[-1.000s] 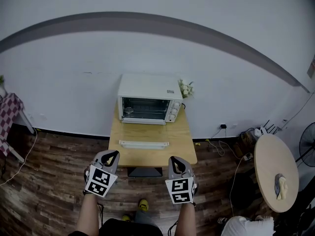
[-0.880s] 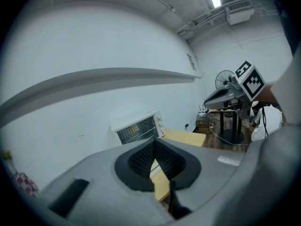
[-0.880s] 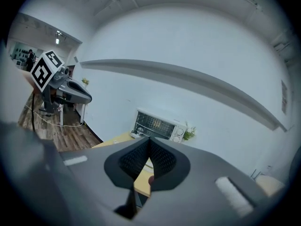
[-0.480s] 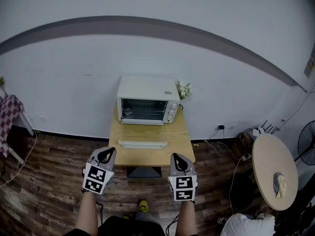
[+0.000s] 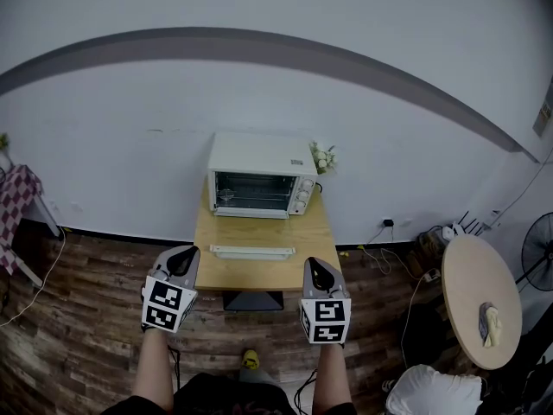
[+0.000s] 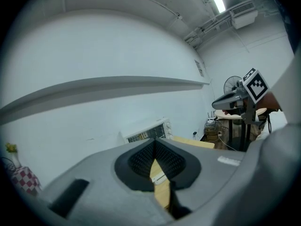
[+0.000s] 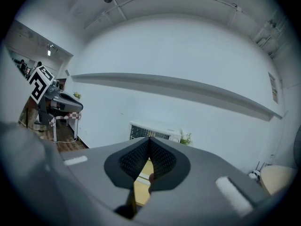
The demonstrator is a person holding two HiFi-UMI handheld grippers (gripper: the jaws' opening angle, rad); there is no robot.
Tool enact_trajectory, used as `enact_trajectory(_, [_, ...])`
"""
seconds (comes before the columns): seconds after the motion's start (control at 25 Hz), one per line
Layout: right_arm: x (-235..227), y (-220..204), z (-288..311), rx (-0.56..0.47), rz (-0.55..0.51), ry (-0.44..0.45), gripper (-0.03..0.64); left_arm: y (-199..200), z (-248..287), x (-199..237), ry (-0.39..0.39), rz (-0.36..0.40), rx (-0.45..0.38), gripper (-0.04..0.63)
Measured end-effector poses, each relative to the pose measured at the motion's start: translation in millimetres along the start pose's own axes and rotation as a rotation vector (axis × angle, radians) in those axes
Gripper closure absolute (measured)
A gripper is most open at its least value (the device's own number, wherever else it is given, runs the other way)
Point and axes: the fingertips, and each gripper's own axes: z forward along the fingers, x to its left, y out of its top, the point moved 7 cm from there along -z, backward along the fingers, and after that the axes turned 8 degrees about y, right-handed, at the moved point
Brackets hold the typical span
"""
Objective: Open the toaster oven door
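A white toaster oven (image 5: pixel 262 175) stands at the back of a small wooden table (image 5: pixel 259 233) against the wall, its glass door closed. It also shows far off as the toaster oven (image 6: pixel 146 131) in the left gripper view and the toaster oven (image 7: pixel 154 131) in the right gripper view. My left gripper (image 5: pixel 183 258) hovers shut and empty off the table's front left corner. My right gripper (image 5: pixel 314 271) hovers shut and empty off the front right corner. Both are well short of the oven. In the gripper views the left gripper (image 6: pixel 154 142) and right gripper (image 7: pixel 149 141) hold nothing.
A long white tray-like piece (image 5: pixel 252 252) lies on the table in front of the oven. A small plant (image 5: pixel 325 156) sits right of the oven. A round table (image 5: pixel 480 300) and a fan (image 5: pixel 540 254) stand at the right, a checked cloth (image 5: pixel 15 201) at the left.
Both grippers have risen a little and now point more level; they show slightly higher in the head view. The oven door has stayed closed.
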Motion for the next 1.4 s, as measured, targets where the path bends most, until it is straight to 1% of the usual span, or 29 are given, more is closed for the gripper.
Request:
enact_trajectory(0.16, [2.4, 7.7, 4.7, -0.010, 0.001, 0.015, 0.604, 7.2, -2.7, 6.9, 0.014, -0.019, -0.035, 0.592])
enact_trajectory(0.52, [3.6, 10.7, -0.9, -0.018, 0.006, 0.008, 0.604, 10.2, -7.1, 10.0, 0.018, -0.037, -0.050, 0.592])
enact_trajectory(0.76, [-0.9, 12.2, -1.4, -0.019, 0.020, -0.019, 0.604, 12.2, -5.2, 9.2, 0.018, -0.033, -0.060, 0.592])
enact_trajectory(1.4, [-6.6, 19.3, 9.9, -0.043, 0.028, -0.036, 0.604, 19.7, 7.5, 20.9, 0.030, -0.055, -0.086, 0.592])
